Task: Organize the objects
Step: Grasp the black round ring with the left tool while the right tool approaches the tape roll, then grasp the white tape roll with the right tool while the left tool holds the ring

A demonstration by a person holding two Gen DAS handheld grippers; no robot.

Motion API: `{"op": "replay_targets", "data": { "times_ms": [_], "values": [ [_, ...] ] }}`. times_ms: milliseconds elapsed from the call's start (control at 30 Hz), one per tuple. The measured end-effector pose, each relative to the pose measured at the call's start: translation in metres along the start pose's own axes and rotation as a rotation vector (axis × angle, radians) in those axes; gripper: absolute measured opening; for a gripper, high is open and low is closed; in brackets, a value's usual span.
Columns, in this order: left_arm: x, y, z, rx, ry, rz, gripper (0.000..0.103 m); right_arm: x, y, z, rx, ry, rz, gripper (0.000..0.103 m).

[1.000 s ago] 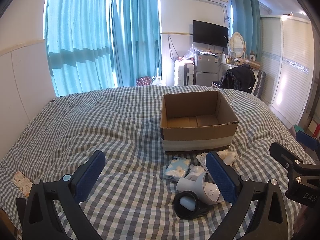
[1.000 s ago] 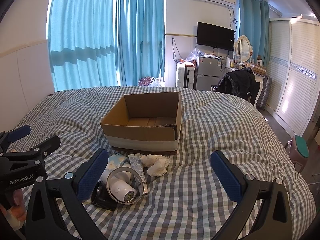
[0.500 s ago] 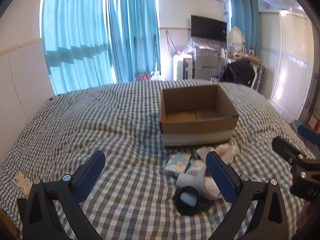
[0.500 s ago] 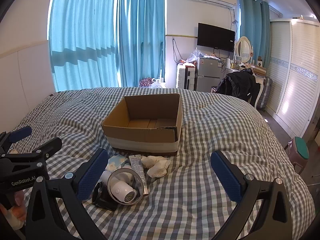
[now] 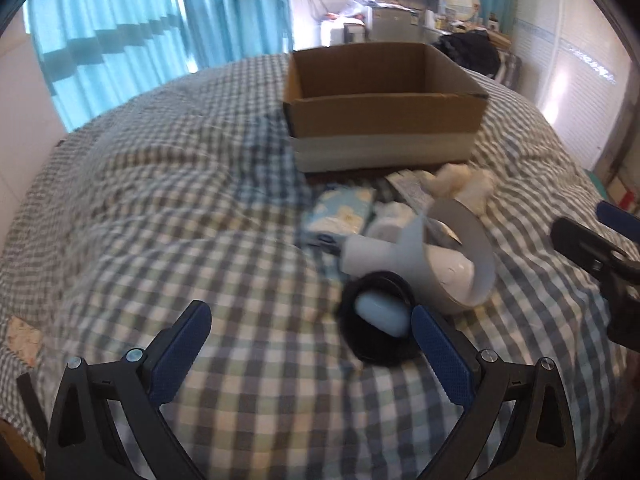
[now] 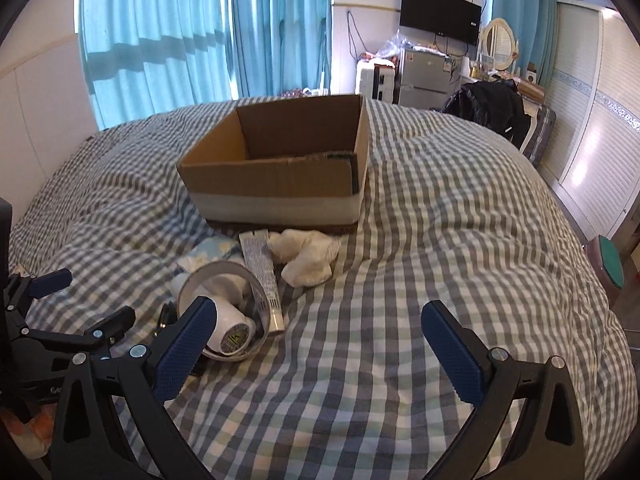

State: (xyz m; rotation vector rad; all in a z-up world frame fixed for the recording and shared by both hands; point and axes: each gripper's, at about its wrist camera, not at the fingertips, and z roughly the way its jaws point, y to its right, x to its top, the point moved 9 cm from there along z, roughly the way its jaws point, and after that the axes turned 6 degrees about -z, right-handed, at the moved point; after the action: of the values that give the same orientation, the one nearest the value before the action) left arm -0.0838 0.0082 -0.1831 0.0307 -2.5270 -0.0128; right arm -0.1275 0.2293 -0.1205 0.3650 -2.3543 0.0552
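An open cardboard box (image 5: 384, 104) (image 6: 280, 168) stands on the checked bed. In front of it lie a white VR controller with a ring (image 5: 440, 256) (image 6: 224, 312), a black round case with a pale blue object inside (image 5: 380, 320), a blue tissue pack (image 5: 340, 216) (image 6: 208, 252), a tube (image 6: 260, 276) and a white crumpled cloth (image 5: 460, 184) (image 6: 308, 256). My left gripper (image 5: 308, 356) is open and empty, its right finger beside the black case. My right gripper (image 6: 320, 348) is open and empty, its left finger in front of the controller.
The bed's checked cover (image 6: 440, 264) spreads wide to the right. A phone-like item (image 5: 24, 336) lies at the bed's left edge. Blue curtains (image 6: 180, 32), a TV (image 6: 440, 14), a fridge and a wardrobe (image 6: 600, 120) stand beyond the bed.
Both grippers have moved forward and down toward the pile of objects. The box and objects now look larger. Both stay open.
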Motion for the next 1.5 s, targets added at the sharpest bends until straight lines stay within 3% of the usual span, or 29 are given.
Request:
{"op": "replay_targets", "data": {
  "times_ms": [367, 400, 467, 600, 700, 867, 1000, 1367, 1500],
  "values": [
    [-0.014, 0.038, 0.06, -0.174, -0.169, 0.023, 0.101, -0.007, 0.001, 0.017, 0.033, -0.036, 0.031, 0.103],
    [-0.014, 0.041, 0.063, -0.186, -0.174, 0.031, 0.099, -0.008, 0.002, 0.017, 0.035, -0.039, 0.034, 0.103],
    [-0.018, 0.05, 0.063, -0.226, -0.19, 0.059, 0.083, -0.008, 0.001, 0.019, 0.038, -0.044, 0.035, 0.103],
    [-0.017, 0.049, 0.053, -0.204, -0.163, 0.064, 0.082, -0.007, -0.002, 0.018, 0.042, -0.04, 0.028, 0.103],
    [-0.01, 0.038, 0.027, -0.165, -0.093, 0.058, 0.08, -0.004, -0.005, 0.013, 0.037, -0.028, 0.011, 0.103],
    [0.008, 0.002, -0.008, -0.048, 0.016, 0.087, 0.08, 0.003, -0.019, 0.01, 0.073, -0.015, -0.005, 0.103],
    [0.016, -0.031, -0.014, 0.074, 0.05, 0.069, 0.08, 0.004, -0.046, 0.021, 0.141, -0.037, -0.023, 0.103],
    [0.018, -0.053, -0.002, 0.073, 0.037, -0.003, 0.08, -0.007, -0.085, 0.077, 0.21, -0.169, -0.076, 0.102],
    [0.017, -0.053, 0.0, 0.064, 0.031, -0.014, 0.08, -0.011, -0.084, 0.09, 0.211, -0.201, -0.052, 0.091]
  ]
}}
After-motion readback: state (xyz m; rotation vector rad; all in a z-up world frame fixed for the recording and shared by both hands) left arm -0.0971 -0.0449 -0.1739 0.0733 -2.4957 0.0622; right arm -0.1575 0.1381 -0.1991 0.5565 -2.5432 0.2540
